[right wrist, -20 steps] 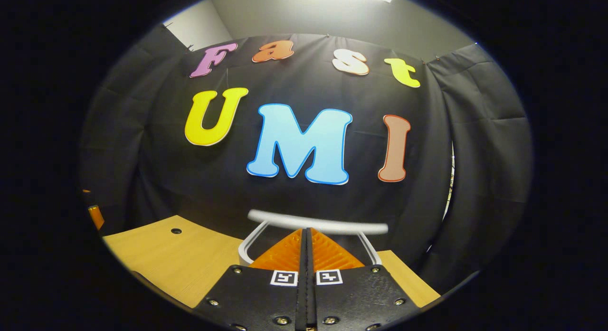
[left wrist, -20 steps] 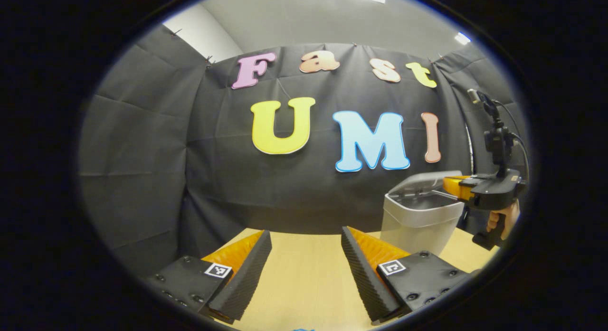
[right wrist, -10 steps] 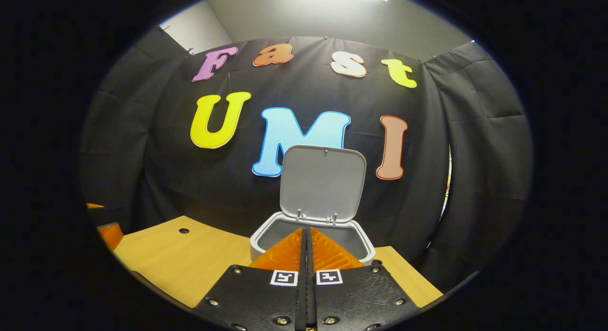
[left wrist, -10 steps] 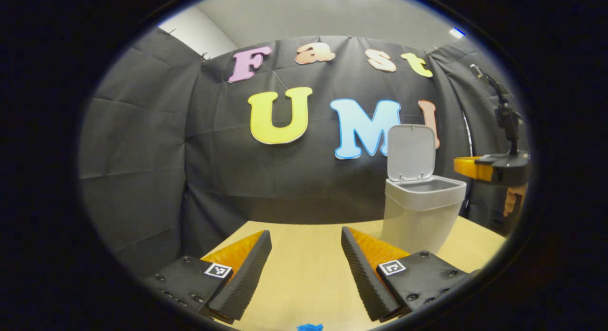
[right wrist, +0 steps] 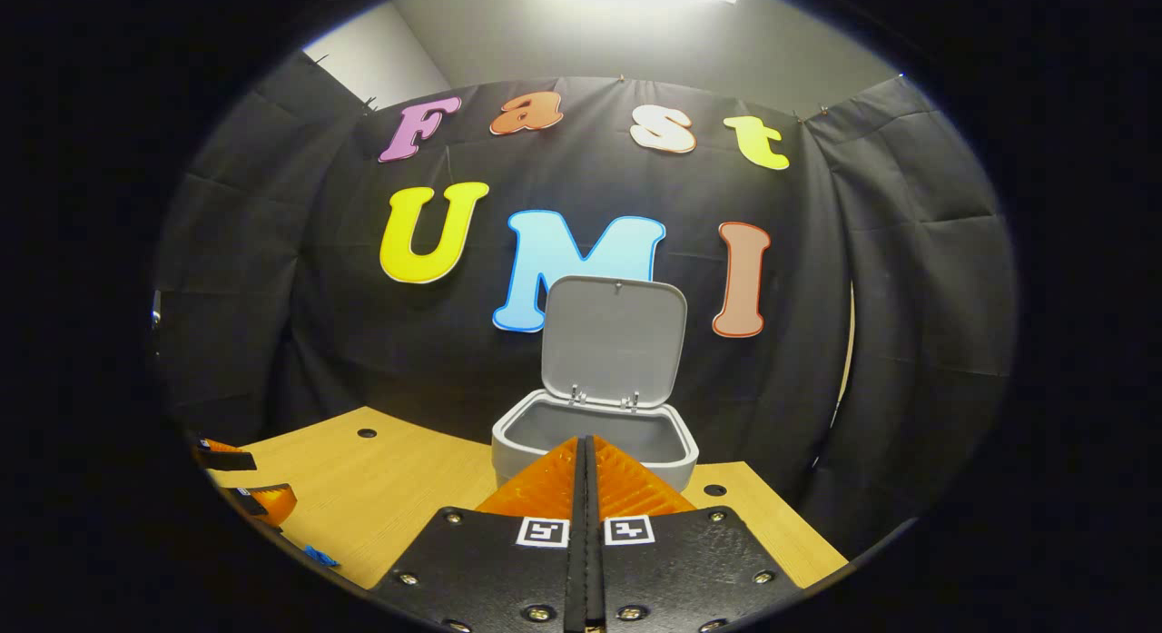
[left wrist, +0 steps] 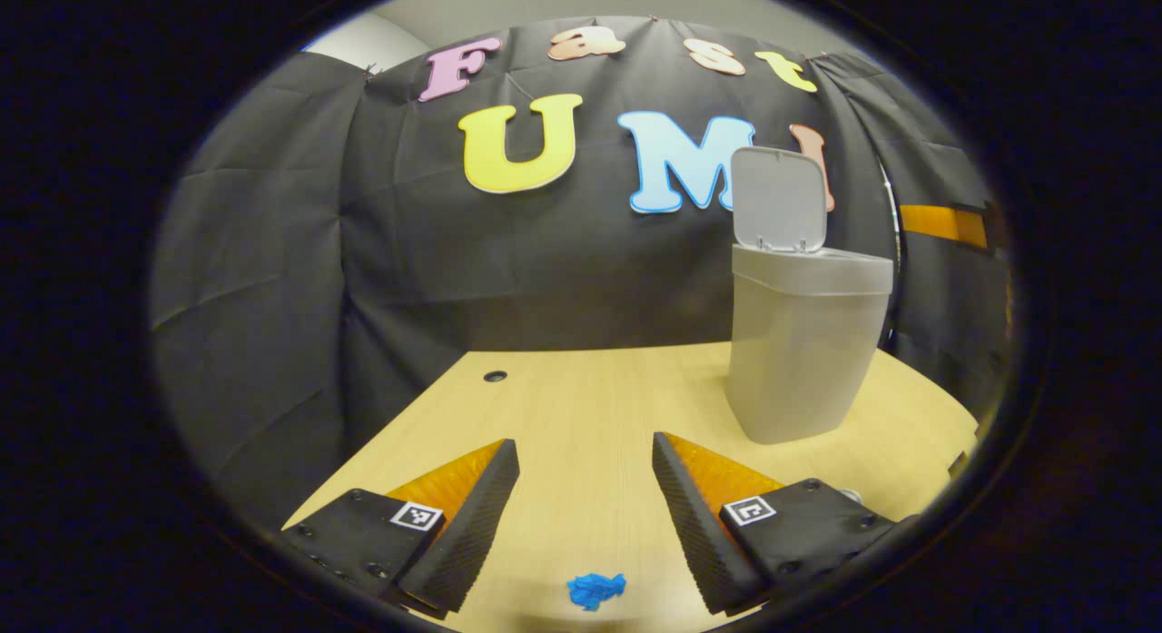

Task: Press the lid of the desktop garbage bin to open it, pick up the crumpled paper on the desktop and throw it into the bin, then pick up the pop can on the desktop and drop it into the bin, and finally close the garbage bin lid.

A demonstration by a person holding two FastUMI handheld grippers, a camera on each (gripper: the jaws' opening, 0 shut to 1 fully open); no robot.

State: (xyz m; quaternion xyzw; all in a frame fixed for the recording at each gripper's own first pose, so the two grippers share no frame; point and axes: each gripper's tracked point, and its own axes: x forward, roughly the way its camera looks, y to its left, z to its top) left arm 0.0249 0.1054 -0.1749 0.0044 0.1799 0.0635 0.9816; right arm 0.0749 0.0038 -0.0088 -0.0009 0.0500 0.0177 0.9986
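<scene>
Both my left gripper's (left wrist: pixel 585 510) fingers are spread above the paper (left wrist: pixel 595 589), frame bottom. My right gripper (right wrist: pixel 585 469) is pressed together below the bin (right wrist: pixel 595 442), lid (right wrist: pixel 614 341) up.

open desk (left wrist: pixel 581 406) lies ahead; the bin (left wrist: pixel 799 351) stands right, its lid (left wrist: pixel 779 200) upright behind the mouth.

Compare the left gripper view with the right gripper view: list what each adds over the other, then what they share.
Left gripper view adds: the crumpled blue paper on the table ahead of the open left gripper, and the bin's outer wall down to its base.
Right gripper view adds: the bin's hollow inside, past the shut right gripper.
Both share: the grey bin with its lid upright, and the wooden table.
</scene>
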